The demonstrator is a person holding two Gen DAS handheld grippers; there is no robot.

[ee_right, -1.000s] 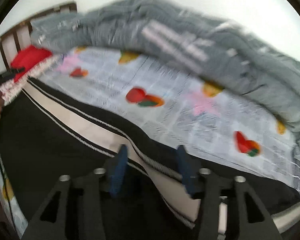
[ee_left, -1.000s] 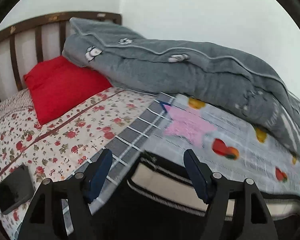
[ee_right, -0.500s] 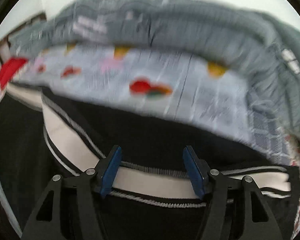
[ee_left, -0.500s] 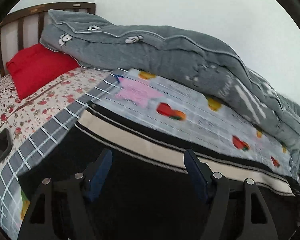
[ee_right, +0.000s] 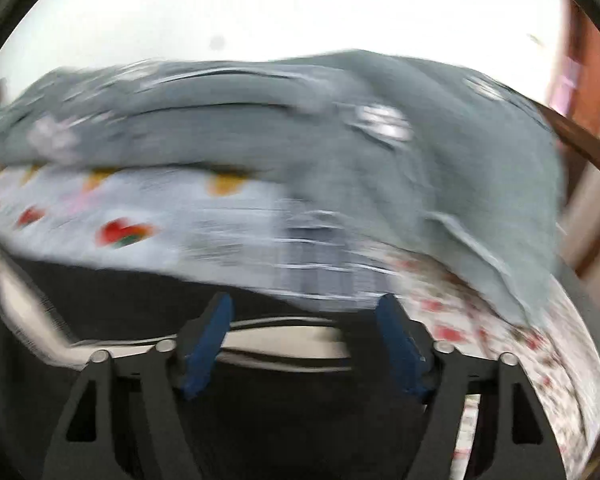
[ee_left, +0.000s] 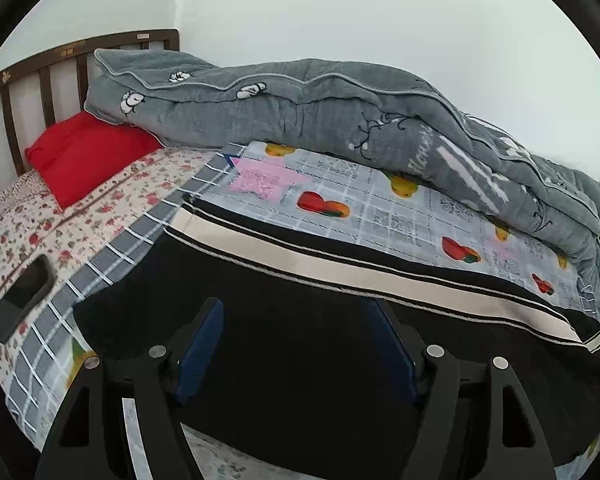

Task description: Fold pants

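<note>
Black pants (ee_left: 300, 344) with a cream side stripe (ee_left: 340, 268) lie flat on the bed, stretched left to right. My left gripper (ee_left: 298, 320) is open and empty, hovering over the black cloth with its blue pads apart. In the blurred right wrist view the same pants (ee_right: 292, 400) fill the lower frame, with the cream stripe (ee_right: 284, 336) crossing between the fingers. My right gripper (ee_right: 306, 312) is open over the pants near their end and holds nothing.
A rolled grey quilt (ee_left: 340, 120) runs along the wall side of the bed. A red pillow (ee_left: 88, 152) leans by the wooden headboard (ee_left: 32, 80). A black phone (ee_left: 24, 296) lies on the floral sheet at left. The patterned grey sheet (ee_left: 380, 208) lies under the pants.
The left gripper has drawn back and swung right, so more of the pants shows. The right gripper has swept fast to the right toward the pants' end. Both stayed open.
</note>
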